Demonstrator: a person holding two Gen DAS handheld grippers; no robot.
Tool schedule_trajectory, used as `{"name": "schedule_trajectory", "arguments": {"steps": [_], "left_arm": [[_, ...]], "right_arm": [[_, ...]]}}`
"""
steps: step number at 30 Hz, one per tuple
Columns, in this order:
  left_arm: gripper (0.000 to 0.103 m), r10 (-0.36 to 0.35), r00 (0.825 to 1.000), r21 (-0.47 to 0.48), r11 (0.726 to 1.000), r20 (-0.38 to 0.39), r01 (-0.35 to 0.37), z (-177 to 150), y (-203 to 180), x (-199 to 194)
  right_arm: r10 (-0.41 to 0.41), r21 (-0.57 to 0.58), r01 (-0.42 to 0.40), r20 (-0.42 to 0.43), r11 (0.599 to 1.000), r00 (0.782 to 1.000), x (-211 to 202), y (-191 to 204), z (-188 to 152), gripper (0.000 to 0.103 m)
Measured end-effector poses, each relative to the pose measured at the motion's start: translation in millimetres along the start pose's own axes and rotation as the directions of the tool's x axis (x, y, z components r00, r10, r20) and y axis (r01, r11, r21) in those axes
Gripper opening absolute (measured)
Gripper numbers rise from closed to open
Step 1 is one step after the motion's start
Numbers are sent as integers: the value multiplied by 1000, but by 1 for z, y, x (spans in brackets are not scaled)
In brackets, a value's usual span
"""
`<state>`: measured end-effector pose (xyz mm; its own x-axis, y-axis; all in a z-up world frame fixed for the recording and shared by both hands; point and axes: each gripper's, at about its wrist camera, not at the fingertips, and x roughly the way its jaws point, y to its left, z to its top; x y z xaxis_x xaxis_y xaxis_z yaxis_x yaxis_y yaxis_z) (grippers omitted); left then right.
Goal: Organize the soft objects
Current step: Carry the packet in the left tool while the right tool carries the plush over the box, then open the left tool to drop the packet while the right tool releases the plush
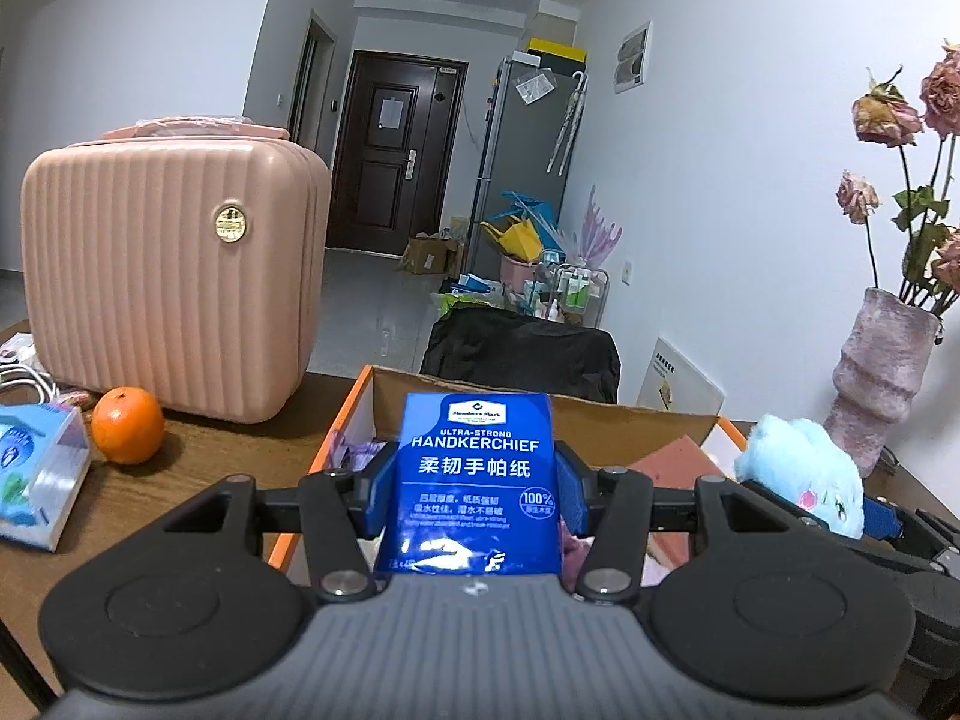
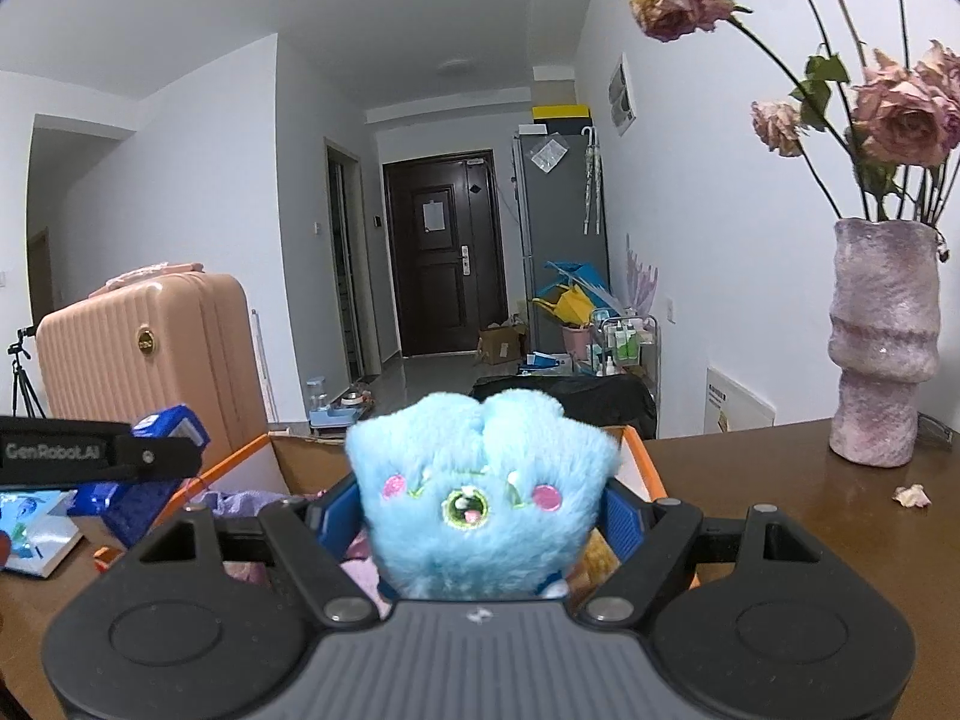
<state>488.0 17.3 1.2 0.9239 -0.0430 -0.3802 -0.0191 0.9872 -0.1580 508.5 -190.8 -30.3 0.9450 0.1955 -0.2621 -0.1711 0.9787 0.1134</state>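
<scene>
Two soft things are in the air above the open cardboard box with orange edges [image 1: 354,396]. Left gripper [image 1: 477,480] is clenched on a blue plastic pack of handkerchief paper [image 1: 477,468], and right gripper [image 2: 480,516] grasps a fluffy light-blue plush toy [image 2: 480,480]. Some pink and purple soft items already lie inside the box. I judge that both things are not released yet, so the task is partly done.
</scene>
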Motion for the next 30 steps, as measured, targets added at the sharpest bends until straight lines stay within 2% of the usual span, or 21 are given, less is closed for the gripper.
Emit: {"name": "schedule_trajectory", "arguments": {"steps": [14,26,28,30], "left_arm": [[53,29,1000,5,1000,3,-29,16,4,49],[53,71,997,31,997,-8,-71,17,7,75],[55,75,997,34,997,-16,-74,16,8,79],[67,77,997,36,996,-25,-76,15,10,82]], "right_arm": [[-12,-34,12,-5,999,1000,49,11,6,78],[-25,-41,23,-56,999,998,71,14,7,80],[-26,-53,23,-62,998,998,72,14,6,81],[-26,-49,23,-69,999,997,73,13,5,87]]}}
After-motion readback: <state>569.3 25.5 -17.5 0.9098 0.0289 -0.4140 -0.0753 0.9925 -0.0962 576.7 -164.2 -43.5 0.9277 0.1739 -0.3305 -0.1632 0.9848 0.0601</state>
